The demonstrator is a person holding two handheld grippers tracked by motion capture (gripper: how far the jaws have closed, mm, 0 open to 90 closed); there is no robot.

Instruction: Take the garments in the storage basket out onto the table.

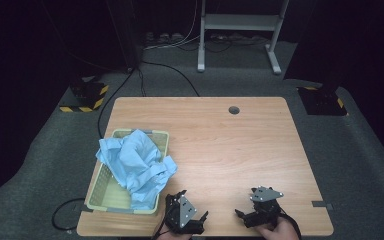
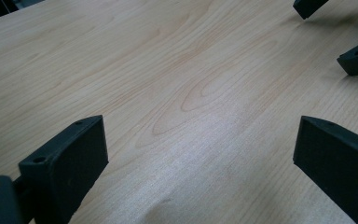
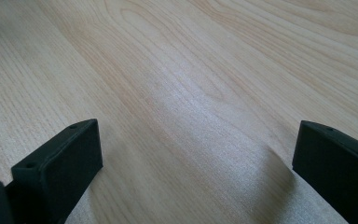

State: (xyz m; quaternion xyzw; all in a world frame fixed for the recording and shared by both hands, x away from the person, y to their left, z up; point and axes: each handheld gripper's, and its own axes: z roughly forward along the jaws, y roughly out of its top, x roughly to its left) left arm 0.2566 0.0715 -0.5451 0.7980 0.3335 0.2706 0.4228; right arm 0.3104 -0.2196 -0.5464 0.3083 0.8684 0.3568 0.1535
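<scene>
The pale green basket (image 1: 111, 196) sits at the near-left part of the wooden table (image 1: 220, 145), with a crumpled light blue cloth (image 1: 136, 165) heaped in it and spilling over its right rim. Just right of the basket's near corner, the left gripper (image 1: 192, 202) rests with its 2 jaws spread wide, holding nothing. Farther right of the basket, the right gripper (image 1: 240, 214) is equally wide apart and empty over bare wood.

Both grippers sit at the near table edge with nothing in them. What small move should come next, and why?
Probably swing the left gripper left and forward toward the blue cloth that spills over the basket rim. Its jaws stand wide open over bare table, and it lies nearer the cloth than the right gripper, also open.
</scene>
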